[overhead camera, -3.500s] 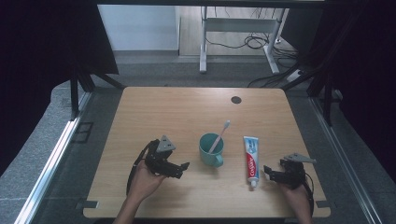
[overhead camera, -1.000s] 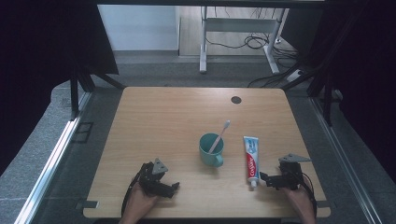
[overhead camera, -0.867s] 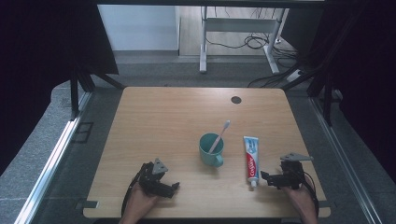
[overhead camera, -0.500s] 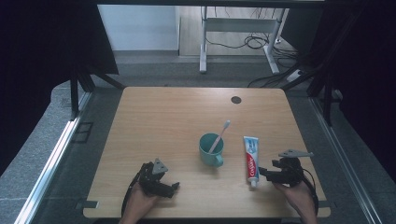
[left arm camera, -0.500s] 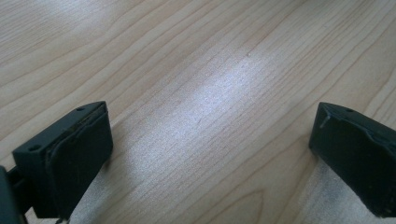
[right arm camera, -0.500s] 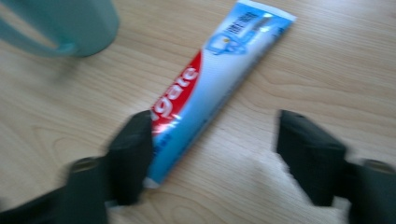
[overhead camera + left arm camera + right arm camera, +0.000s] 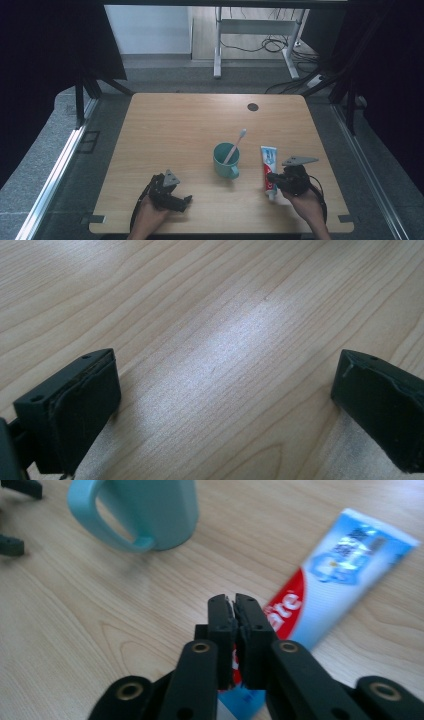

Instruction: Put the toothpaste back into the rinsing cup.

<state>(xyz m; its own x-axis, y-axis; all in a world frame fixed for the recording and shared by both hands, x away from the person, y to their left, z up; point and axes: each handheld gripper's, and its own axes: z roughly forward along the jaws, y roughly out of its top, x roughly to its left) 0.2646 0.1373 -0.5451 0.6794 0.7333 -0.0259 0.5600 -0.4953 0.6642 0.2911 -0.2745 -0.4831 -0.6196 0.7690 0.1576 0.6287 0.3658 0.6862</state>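
The toothpaste tube (image 7: 268, 169) lies flat on the wooden table (image 7: 180, 130) at about four o'clock from the table's middle, its long axis running from twelve to six o'clock. Its flat crimped end — blue and white with a printed panel — points to twelve; the red band with white lettering sits lower, and the white cap end points to six o'clock. In the right gripper view the tube (image 7: 330, 580) slants away toward one o'clock, its near end passing under the closed jaws of the right gripper (image 7: 234, 611) — whether the pads pinch it cannot be told. The tube looks full and unbent.
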